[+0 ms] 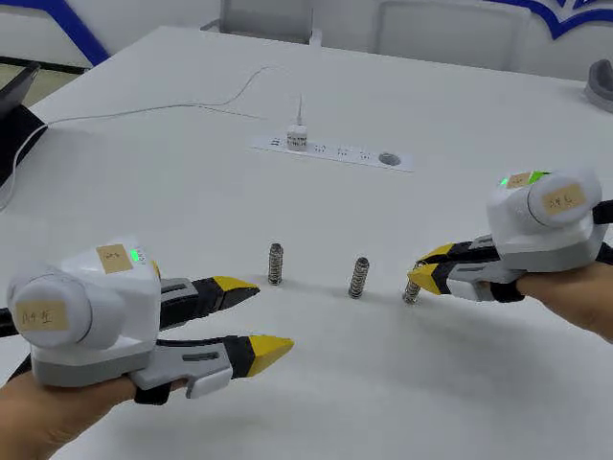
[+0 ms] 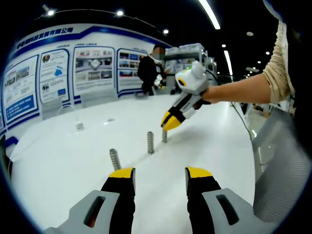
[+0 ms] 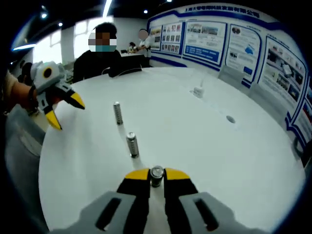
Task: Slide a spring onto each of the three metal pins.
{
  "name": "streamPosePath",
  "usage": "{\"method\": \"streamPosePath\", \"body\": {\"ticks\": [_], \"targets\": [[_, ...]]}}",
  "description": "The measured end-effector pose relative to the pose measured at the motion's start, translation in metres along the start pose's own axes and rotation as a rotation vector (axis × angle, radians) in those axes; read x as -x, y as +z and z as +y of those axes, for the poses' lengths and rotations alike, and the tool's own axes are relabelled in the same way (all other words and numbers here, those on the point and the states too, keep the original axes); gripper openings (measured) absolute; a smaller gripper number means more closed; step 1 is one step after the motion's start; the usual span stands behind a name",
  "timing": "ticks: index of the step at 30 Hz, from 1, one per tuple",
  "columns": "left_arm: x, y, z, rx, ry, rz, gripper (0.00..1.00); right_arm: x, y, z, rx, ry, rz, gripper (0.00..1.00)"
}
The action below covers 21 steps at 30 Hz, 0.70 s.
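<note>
Three upright metal pins stand in a row on the white table [image 1: 192, 192], each with a spring on it: the left spring [image 1: 276, 264], the middle spring [image 1: 359, 277] and the right spring [image 1: 412, 291]. My right gripper [image 1: 422, 275] is shut on the top of the right spring [image 3: 156, 175], its yellow tips pressed against both sides. My left gripper [image 1: 263, 318] hovers open near the table's front left, short of the left spring [image 2: 114, 159], with nothing between its jaws. The right gripper [image 2: 171, 121] also appears in the left gripper view, at the far spring [image 2: 164, 135].
A white power strip [image 1: 330, 151] with a plugged-in adapter and cable lies behind the pins. Chairs stand at the far table edge. A person [image 3: 100, 56] sits across the table in the right gripper view. A dark object [image 1: 14, 115] sits at the left edge.
</note>
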State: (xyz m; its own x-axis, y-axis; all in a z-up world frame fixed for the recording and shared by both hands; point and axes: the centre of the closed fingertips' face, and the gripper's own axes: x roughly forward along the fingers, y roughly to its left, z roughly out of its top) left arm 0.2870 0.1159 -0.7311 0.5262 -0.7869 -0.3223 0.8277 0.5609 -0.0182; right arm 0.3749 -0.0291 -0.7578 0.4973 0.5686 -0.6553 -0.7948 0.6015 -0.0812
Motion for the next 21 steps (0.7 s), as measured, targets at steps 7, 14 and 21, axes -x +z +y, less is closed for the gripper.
{"method": "streamPosePath", "body": {"ticks": [7,14,21], "targets": [[0.0017,-0.0005,0.0022,0.005,0.007,-0.001,0.42,0.0,-0.0075,0.0003,-0.01,0.001,0.033,0.12],[0.0021,0.0014,0.0029,0.006,0.011,-0.003,0.42,0.0009,-0.0078,0.0008,-0.022,0.004,0.031,0.12],[0.0036,-0.0001,0.008,0.014,0.025,-0.004,0.42,0.0004,-0.008,-0.0001,-0.024,0.003,0.034,0.12]]}}
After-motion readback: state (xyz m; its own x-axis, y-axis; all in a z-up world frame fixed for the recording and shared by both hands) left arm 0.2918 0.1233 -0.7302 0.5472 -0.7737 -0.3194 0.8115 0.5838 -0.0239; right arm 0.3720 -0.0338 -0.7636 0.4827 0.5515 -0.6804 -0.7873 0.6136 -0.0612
